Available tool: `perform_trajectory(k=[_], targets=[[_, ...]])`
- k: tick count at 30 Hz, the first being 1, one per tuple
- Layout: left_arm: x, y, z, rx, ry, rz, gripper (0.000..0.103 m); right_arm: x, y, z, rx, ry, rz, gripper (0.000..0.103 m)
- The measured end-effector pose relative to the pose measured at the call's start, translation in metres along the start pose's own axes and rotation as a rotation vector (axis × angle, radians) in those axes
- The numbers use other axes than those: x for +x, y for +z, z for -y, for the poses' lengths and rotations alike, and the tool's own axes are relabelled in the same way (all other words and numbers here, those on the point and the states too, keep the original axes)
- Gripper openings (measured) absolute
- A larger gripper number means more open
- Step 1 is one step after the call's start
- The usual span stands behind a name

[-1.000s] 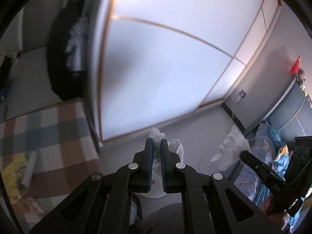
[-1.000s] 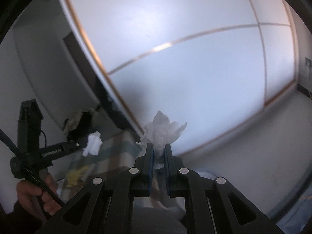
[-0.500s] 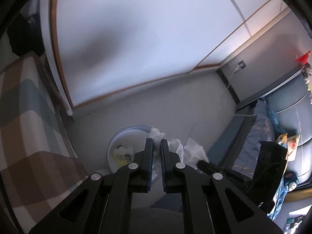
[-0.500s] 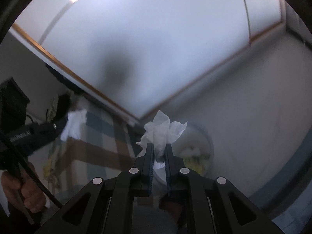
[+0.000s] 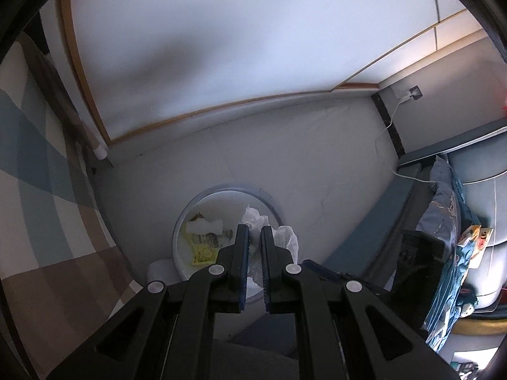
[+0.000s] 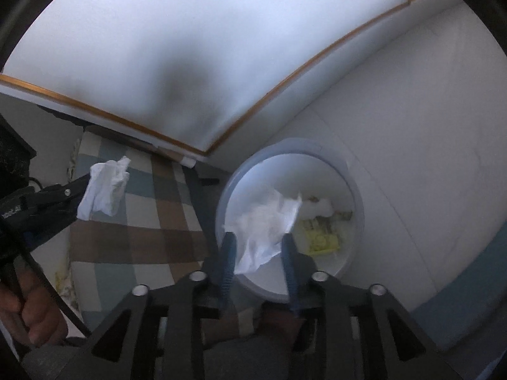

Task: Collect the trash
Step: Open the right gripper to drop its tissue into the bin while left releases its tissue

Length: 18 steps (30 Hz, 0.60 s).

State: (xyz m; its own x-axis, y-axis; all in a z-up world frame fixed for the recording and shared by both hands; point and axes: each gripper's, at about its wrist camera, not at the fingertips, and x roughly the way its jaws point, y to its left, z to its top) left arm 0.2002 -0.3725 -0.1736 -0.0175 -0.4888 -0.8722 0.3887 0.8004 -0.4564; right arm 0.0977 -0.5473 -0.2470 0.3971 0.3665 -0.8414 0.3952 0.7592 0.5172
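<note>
A round grey-blue trash bin (image 5: 272, 201) stands on the floor below both grippers, with yellow and white scraps (image 5: 202, 247) inside; it also shows in the right wrist view (image 6: 358, 196). My left gripper (image 5: 254, 231) is shut on a crumpled white tissue (image 5: 253, 218) above the bin; it shows in the right wrist view (image 6: 84, 186) with its tissue (image 6: 106, 186). My right gripper (image 6: 258, 240) is open, and a second white tissue (image 6: 266, 221) hangs loose between its fingers over the bin's mouth.
A checked blanket (image 6: 133, 240) covers the bed to the left of the bin. A white sliding wardrobe door (image 5: 221, 47) stands behind. A sofa with a blue cloth (image 5: 450, 221) is at the right. A white cable (image 5: 389, 126) runs to a wall socket.
Both grippers have tilted down over the bin. My right gripper has opened and let go of its tissue. My left gripper stays shut on its tissue.
</note>
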Motion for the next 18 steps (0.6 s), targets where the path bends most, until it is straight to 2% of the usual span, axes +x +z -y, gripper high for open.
perform_trajectory(k=[2,6,11,18], targets=[[0.006,0.001,0.001,0.003,0.003,-0.011,0.004,-0.010,0.000,0.014,0.008,-0.008,0.010,0.045],[0.018,0.003,0.005,0.018,0.012,-0.045,0.004,-0.024,0.000,0.024,0.024,-0.017,0.054,0.047],[0.034,0.003,0.007,0.020,0.023,-0.108,0.004,-0.045,-0.001,0.036,0.064,-0.031,0.105,0.061],[0.047,-0.001,0.011,0.033,0.060,-0.197,0.004,-0.061,-0.003,0.038,0.091,-0.033,0.144,0.066]])
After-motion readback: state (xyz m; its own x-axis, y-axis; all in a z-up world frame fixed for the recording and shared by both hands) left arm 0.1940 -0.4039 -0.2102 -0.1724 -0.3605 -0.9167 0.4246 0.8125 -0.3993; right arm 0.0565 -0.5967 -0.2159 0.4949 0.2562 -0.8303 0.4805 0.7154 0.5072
